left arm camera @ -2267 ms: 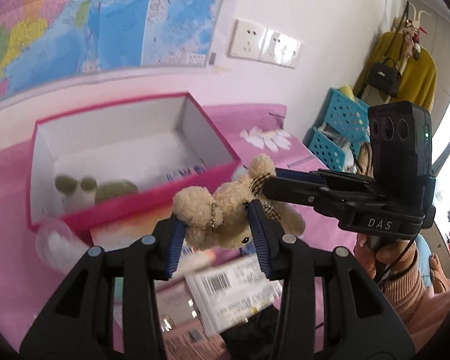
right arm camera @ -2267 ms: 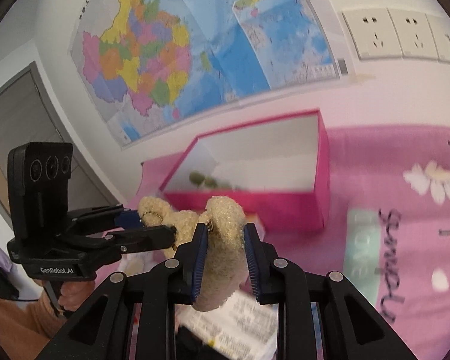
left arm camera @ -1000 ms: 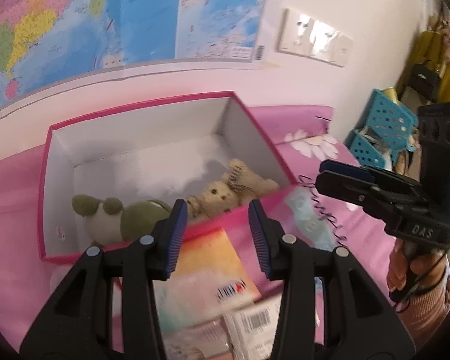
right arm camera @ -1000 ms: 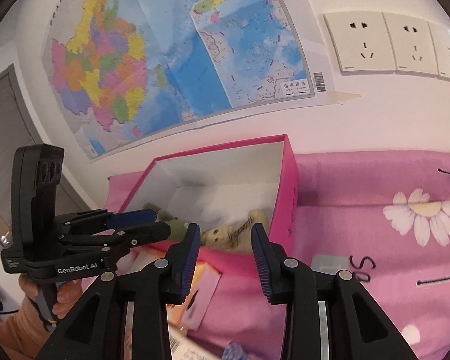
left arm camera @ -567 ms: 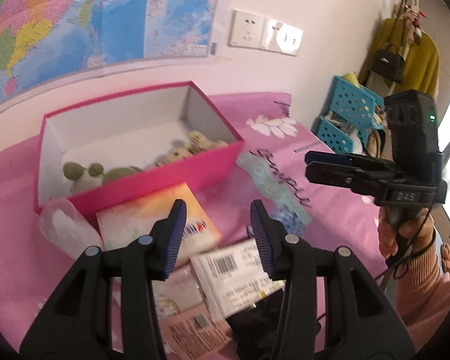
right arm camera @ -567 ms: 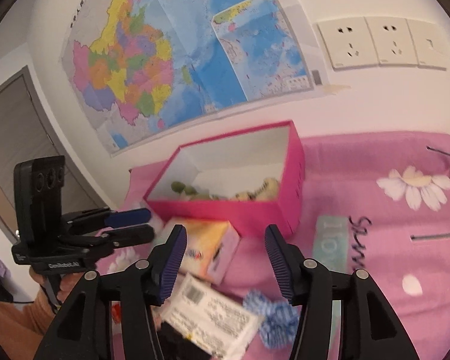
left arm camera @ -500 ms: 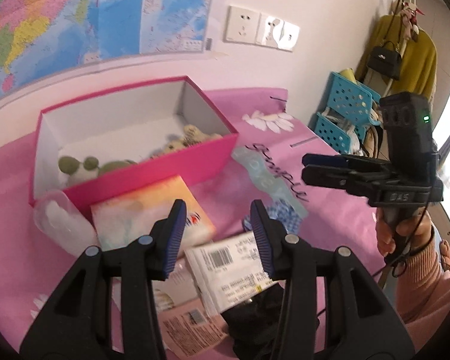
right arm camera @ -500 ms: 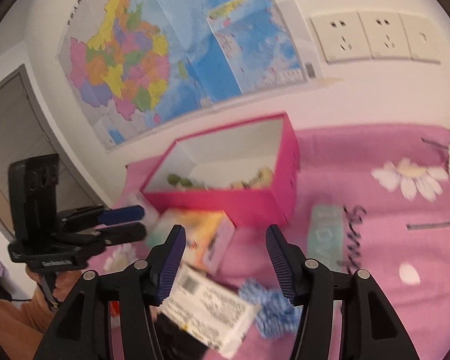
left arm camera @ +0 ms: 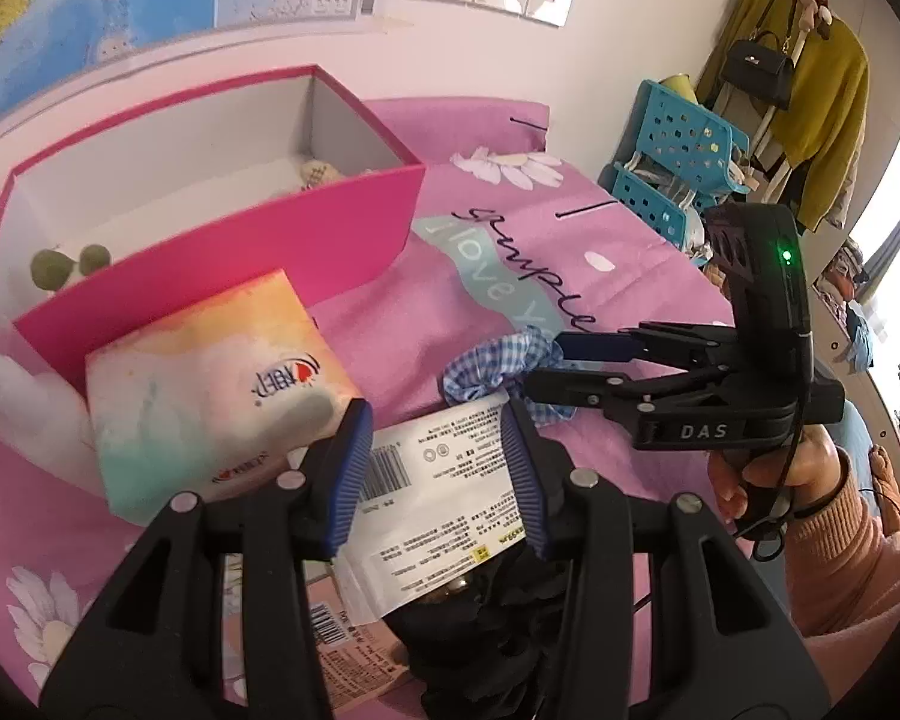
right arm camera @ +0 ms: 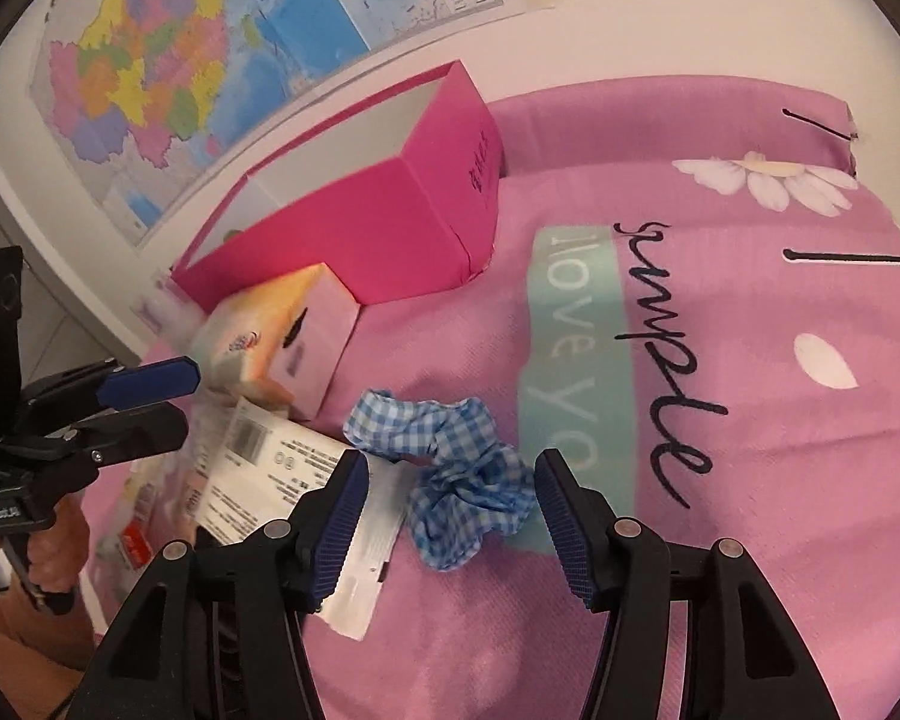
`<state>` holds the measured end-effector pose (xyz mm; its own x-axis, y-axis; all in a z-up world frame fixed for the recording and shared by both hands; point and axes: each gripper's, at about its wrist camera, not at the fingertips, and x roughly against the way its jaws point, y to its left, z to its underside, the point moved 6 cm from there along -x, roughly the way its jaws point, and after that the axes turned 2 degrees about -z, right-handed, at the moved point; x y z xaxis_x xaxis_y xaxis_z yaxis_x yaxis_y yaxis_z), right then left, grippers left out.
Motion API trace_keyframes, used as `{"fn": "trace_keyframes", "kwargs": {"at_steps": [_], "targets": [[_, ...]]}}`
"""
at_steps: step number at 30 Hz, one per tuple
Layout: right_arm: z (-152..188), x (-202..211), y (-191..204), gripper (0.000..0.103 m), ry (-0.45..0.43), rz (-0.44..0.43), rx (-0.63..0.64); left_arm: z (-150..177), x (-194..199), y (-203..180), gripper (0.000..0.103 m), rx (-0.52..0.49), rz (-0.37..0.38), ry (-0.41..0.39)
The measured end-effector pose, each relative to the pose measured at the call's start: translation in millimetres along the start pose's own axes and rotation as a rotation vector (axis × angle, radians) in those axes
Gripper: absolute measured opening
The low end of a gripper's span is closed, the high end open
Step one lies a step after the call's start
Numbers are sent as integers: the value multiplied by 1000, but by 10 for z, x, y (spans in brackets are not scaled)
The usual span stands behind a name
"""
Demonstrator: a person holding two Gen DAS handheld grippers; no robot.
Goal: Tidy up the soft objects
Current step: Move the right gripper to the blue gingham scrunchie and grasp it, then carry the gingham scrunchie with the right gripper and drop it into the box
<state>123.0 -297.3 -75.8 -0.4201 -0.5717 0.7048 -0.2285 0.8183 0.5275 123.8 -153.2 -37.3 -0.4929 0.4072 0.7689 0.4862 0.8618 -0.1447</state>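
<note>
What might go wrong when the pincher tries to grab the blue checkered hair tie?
The right gripper hangs open over the blue scrunchie, which touches the white packet, so the fingers may pinch the packet too. The scrunchie is floppy; a grip on one fold may slip. The tissue pack leans against the pink box, so carrying the scrunchie there may bump it.

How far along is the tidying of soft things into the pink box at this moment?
Done: a green plush and a beige plush lie in the pink box. In hand: nothing; the right gripper is open around the blue checked scrunchie, and the left gripper is open and empty. Left: the scrunchie, tissue pack and black cloth.
</note>
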Motion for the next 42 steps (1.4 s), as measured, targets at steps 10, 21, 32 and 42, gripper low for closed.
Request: {"fn": "trace_keyframes", "kwargs": {"at_steps": [10,21,32,42], "targets": [[13,-132,-35,21,7,15,14,22,-123,-25,46,-4,2,34],[-199,113,67,9,-87,-12,52,-21,-177,-75,47,-15,28,41],[-323,203,168,61,-93,-6,102,-50,-225,-139,47,-40,27,41],[-171,-87,123,10,-9,-25,110,-15,-280,-119,47,-35,20,56]]}}
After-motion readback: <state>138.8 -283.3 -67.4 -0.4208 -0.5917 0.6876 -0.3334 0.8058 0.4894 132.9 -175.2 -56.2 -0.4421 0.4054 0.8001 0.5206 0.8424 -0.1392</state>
